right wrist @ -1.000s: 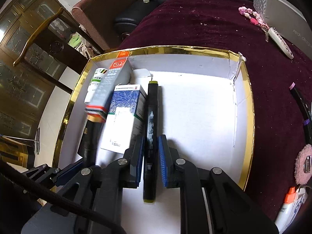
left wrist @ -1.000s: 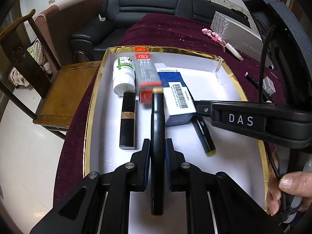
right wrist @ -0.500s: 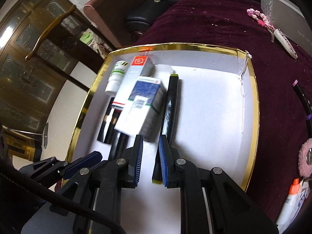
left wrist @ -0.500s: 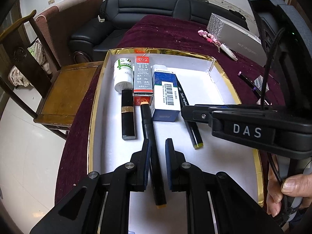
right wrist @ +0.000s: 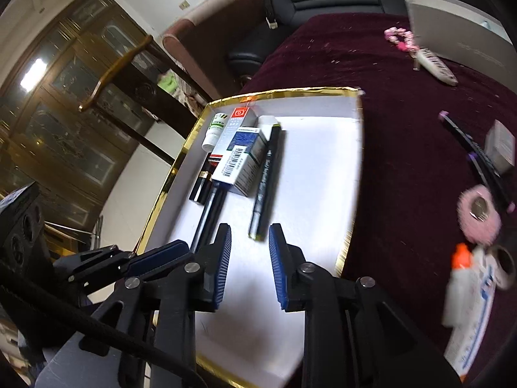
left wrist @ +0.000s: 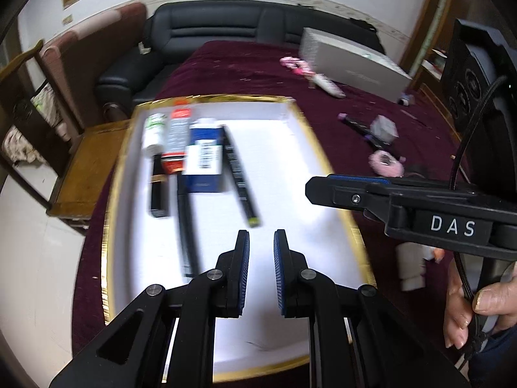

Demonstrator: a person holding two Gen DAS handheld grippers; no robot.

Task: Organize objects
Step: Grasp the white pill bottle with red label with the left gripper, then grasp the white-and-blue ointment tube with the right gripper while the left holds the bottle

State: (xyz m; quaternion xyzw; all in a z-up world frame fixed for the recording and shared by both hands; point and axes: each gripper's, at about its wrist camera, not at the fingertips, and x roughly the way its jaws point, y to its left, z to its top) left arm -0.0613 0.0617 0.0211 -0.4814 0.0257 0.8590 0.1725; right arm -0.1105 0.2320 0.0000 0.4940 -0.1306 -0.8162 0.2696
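A white gold-rimmed tray holds a white bottle, a red-and-grey box, a blue-and-white box, a black lipstick, a long black pen and a black marker with a yellow tip. My left gripper is open and empty above the tray's near part. My right gripper is open and empty, just short of the marker's tip; it also shows in the left wrist view.
On the maroon cloth right of the tray lie a purple-capped pen, a small grey box, a pink fuzzy ring, a glue bottle, a pink beaded keychain and a large grey box. A wooden chair stands left.
Both grippers let go: the black pen and the yellow-tipped marker now lie in the tray. Both grippers opened wider and pulled back and up.
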